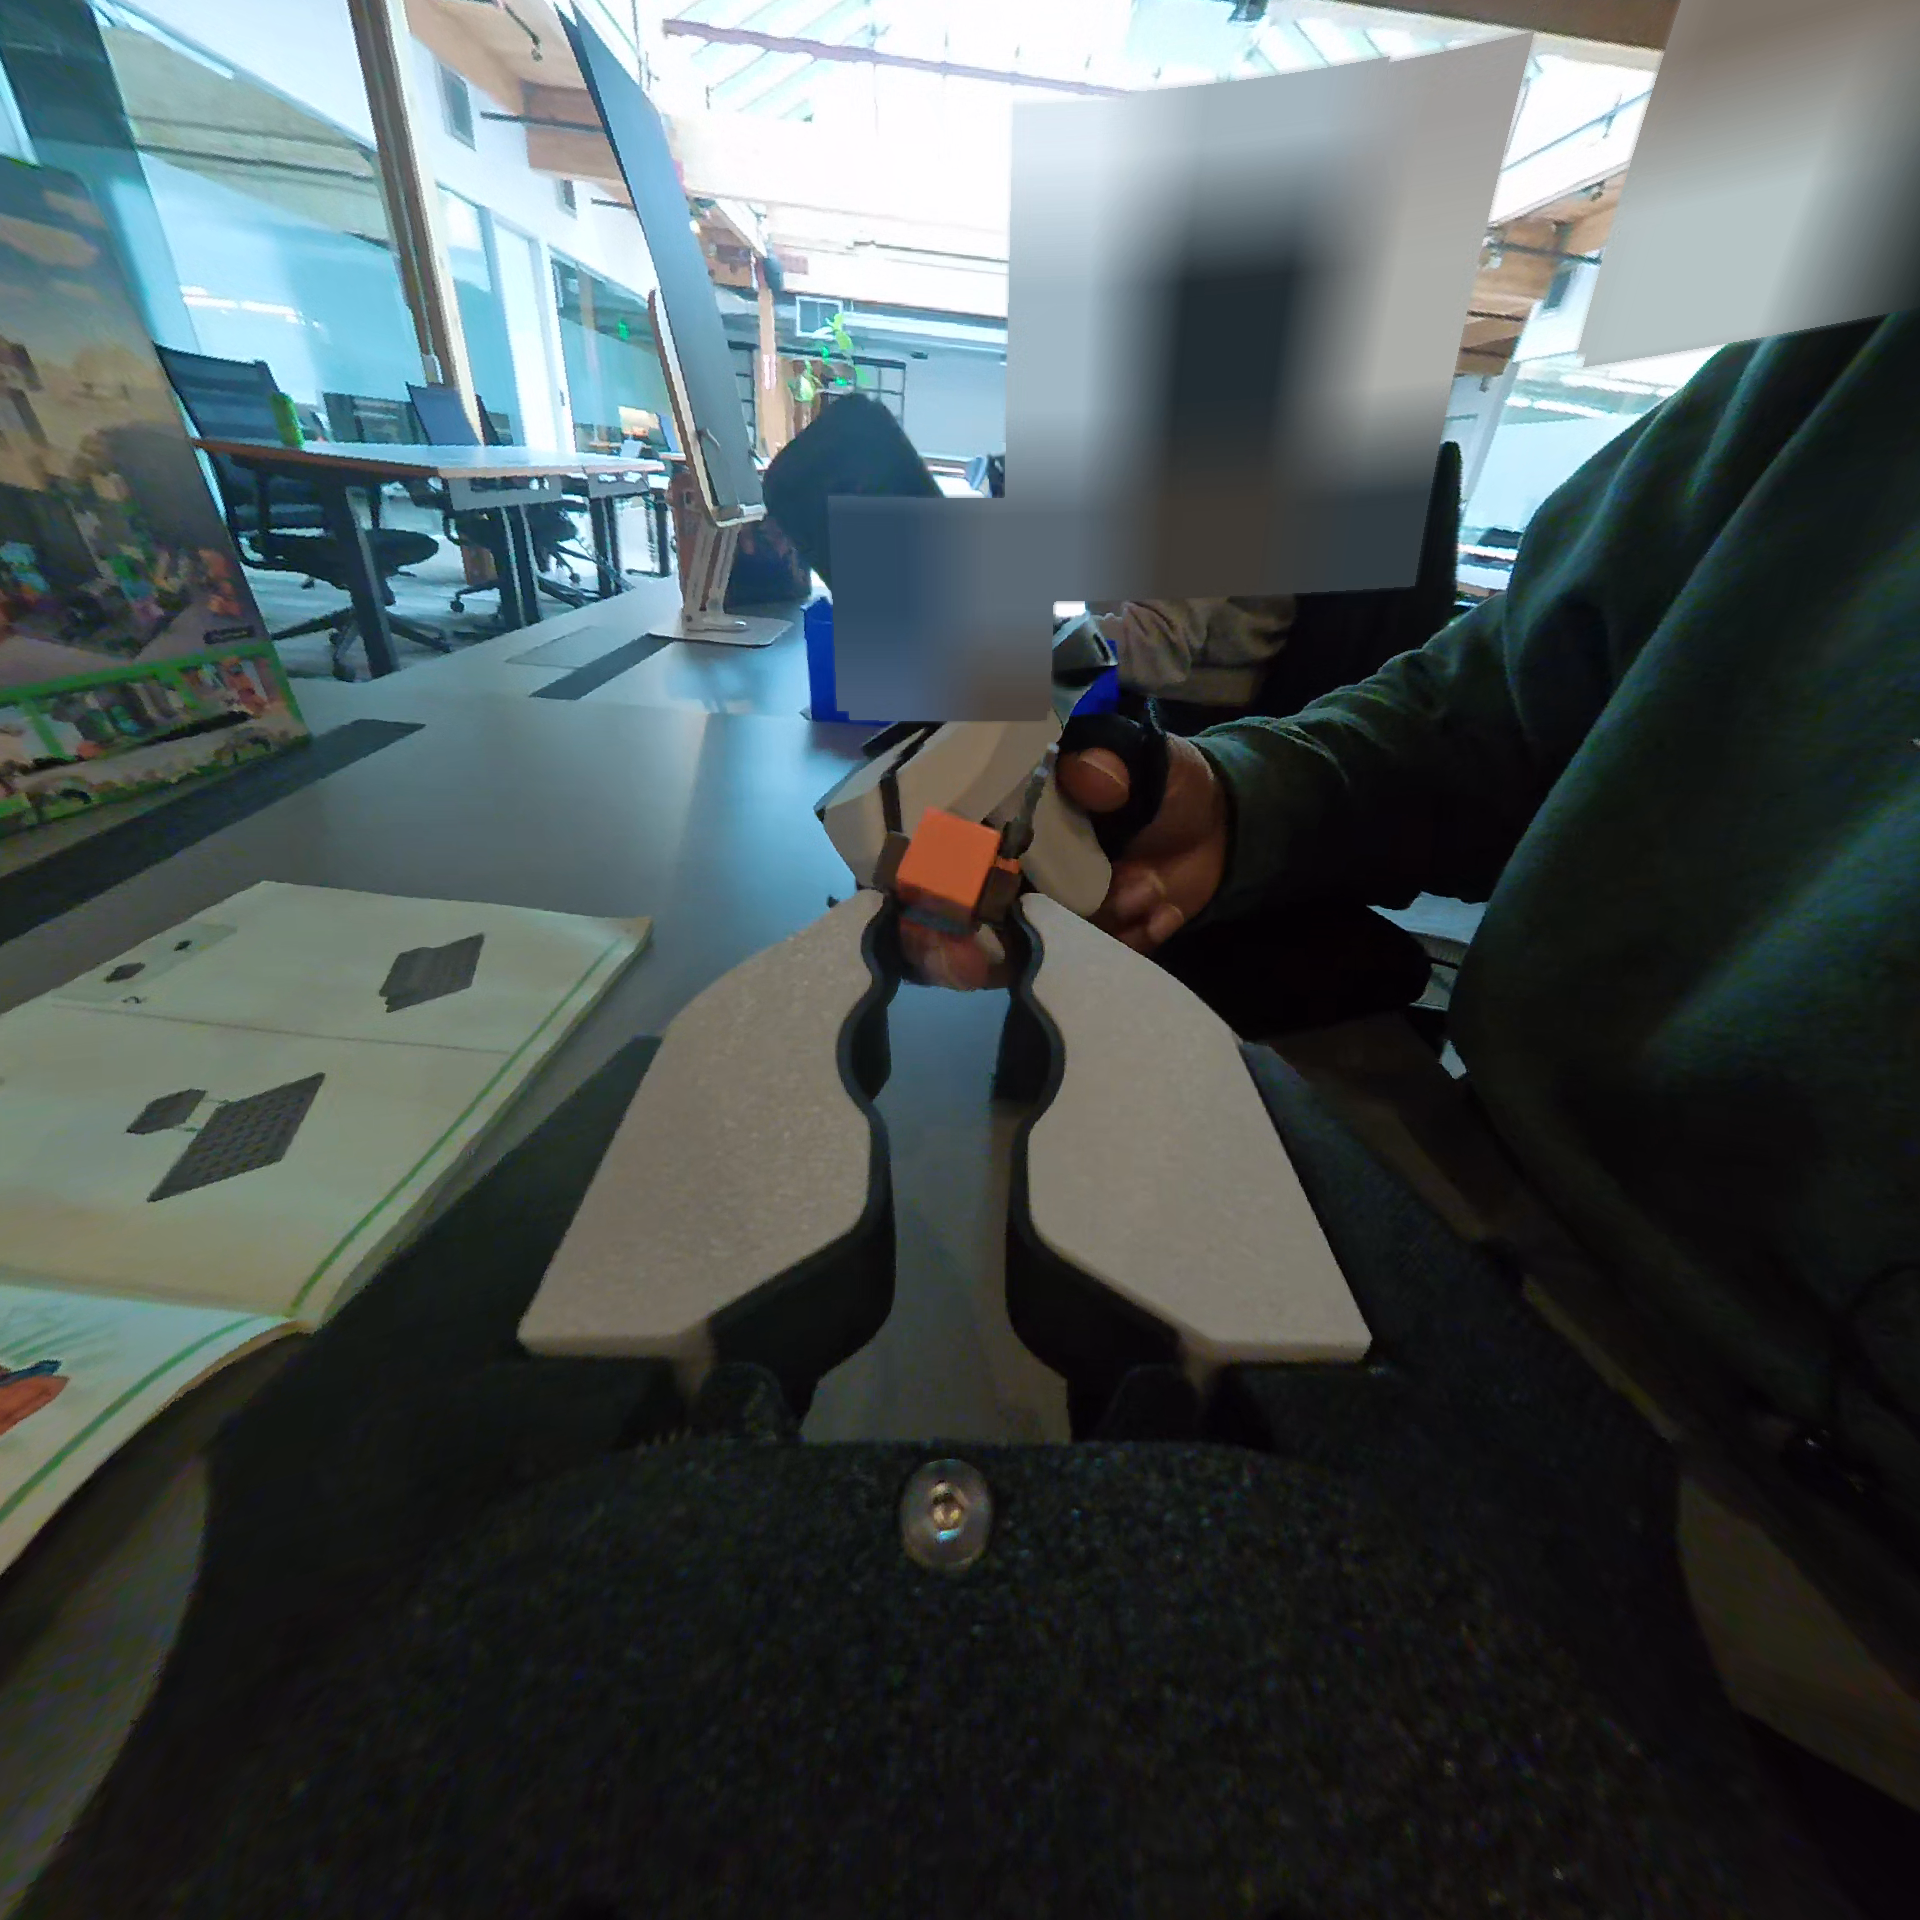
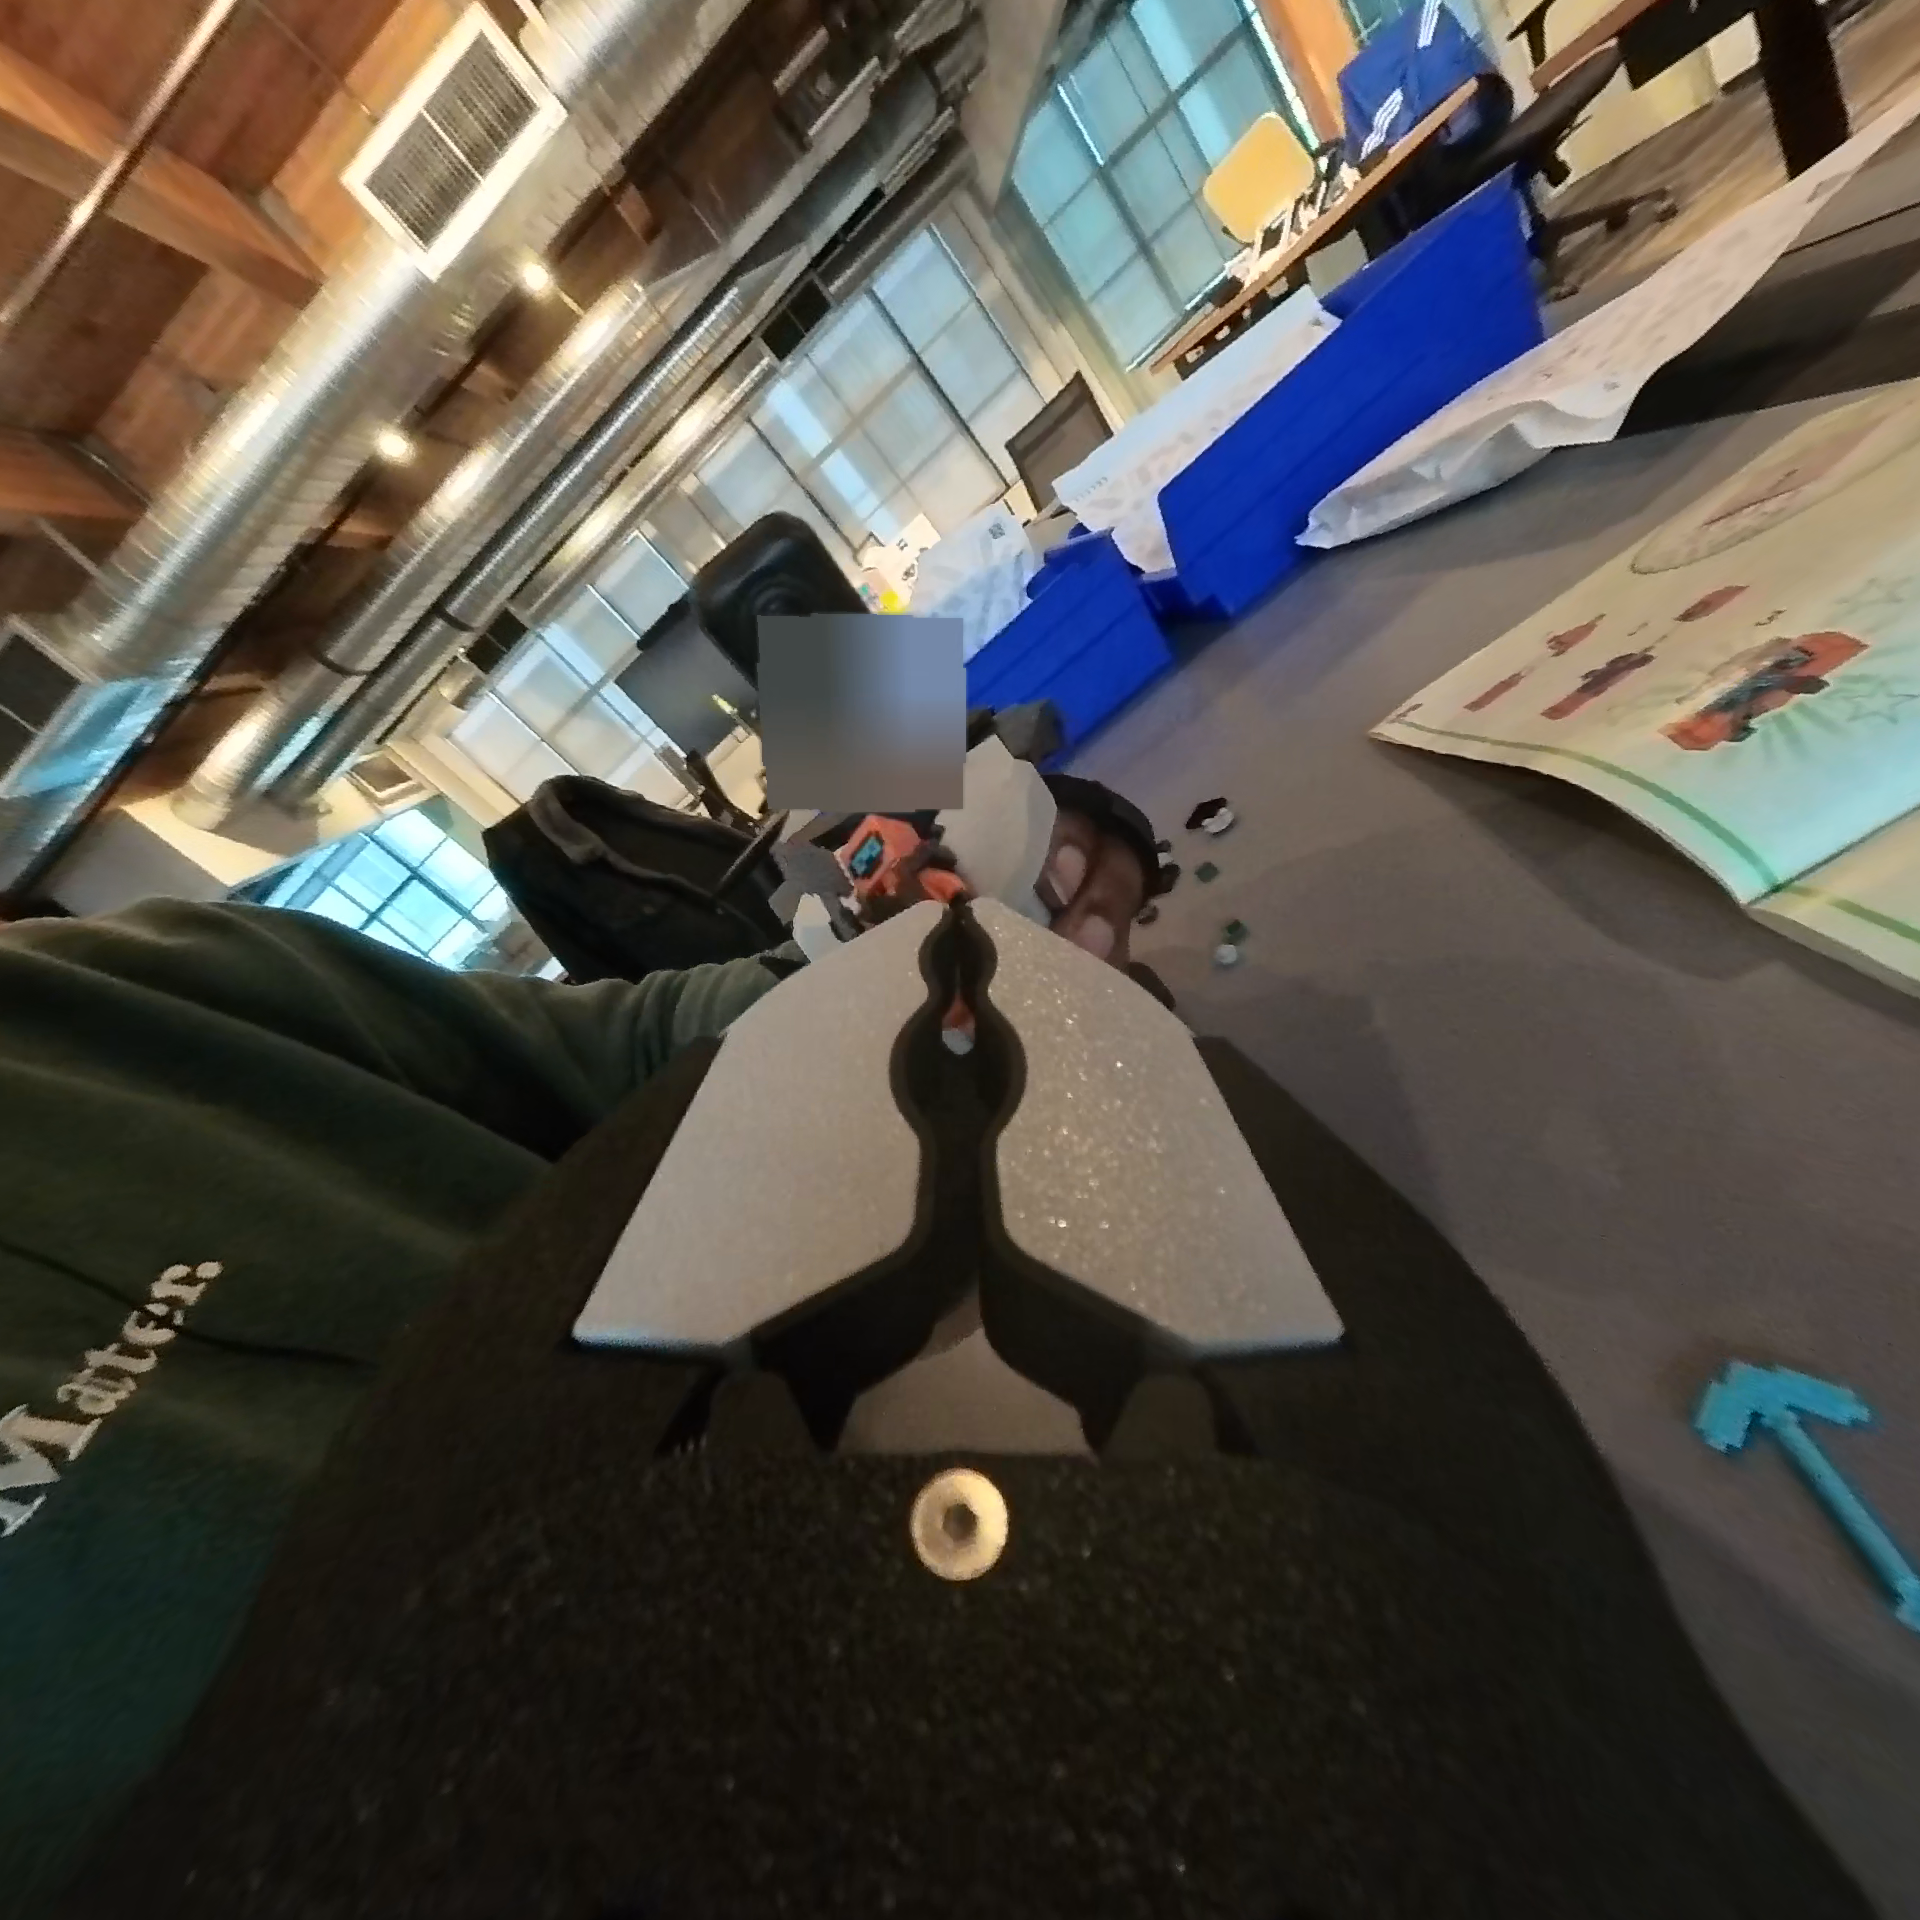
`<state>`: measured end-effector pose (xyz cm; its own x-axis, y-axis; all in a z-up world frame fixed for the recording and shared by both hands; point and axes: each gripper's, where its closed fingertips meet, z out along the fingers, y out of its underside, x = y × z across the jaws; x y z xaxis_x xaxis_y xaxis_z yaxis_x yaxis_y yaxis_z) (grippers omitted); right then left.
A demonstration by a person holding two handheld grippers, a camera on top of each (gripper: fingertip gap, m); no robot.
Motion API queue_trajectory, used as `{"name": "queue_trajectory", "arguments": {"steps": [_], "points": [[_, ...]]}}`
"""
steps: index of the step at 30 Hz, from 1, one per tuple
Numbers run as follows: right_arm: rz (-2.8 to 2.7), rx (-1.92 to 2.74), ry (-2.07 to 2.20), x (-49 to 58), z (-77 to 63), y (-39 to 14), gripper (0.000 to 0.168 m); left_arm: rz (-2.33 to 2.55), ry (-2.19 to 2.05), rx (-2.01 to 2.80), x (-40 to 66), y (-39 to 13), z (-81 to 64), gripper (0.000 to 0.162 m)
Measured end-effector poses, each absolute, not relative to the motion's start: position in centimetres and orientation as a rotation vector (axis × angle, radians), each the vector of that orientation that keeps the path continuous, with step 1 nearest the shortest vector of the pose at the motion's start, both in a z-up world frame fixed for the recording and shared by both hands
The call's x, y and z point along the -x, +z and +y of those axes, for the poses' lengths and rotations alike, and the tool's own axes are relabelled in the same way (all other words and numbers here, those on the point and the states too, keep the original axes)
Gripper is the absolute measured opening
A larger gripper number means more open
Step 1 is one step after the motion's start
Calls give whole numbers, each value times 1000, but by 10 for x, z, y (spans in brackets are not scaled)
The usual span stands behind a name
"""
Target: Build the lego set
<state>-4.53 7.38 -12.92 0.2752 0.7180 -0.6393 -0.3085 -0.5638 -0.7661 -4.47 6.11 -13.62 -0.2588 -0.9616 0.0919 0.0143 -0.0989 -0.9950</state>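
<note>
A small orange lego figure [image 1: 940,862] with a cube head is held in the air above the dark table [image 1: 582,790]. My left gripper [image 1: 948,925] is shut on its lower part. In the right wrist view the figure [image 2: 878,857] shows a blue face. My right gripper [image 2: 956,912] is shut on a thin orange piece [image 2: 954,1003] that reaches the figure's side. The two grippers face each other, tips almost touching. A hand [image 1: 1153,831] holds the right gripper.
An open instruction booklet [image 1: 260,1091] lies at the left and also shows in the right wrist view [image 2: 1714,727]. The set's box [image 1: 104,571] stands behind it. Loose small pieces [image 2: 1210,816], a light blue lego pickaxe [image 2: 1797,1455], blue bins [image 2: 1351,447] and white bags [image 2: 1507,436] are on the table. The tips of both grippers are at nearly the same place.
</note>
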Motion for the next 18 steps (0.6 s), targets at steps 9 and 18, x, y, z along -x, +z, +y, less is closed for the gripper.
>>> {"name": "queue_trajectory", "arguments": {"steps": [9, 18], "points": [[-416, 1696, 1477, 44, 72, -133, 9, 1383, -1440, 1111, 44, -141, 58, 18], [-446, 1733, 1464, 45, 70, -138, 4, 1421, -1382, 1113, 43, -147, 57, 19]]}}
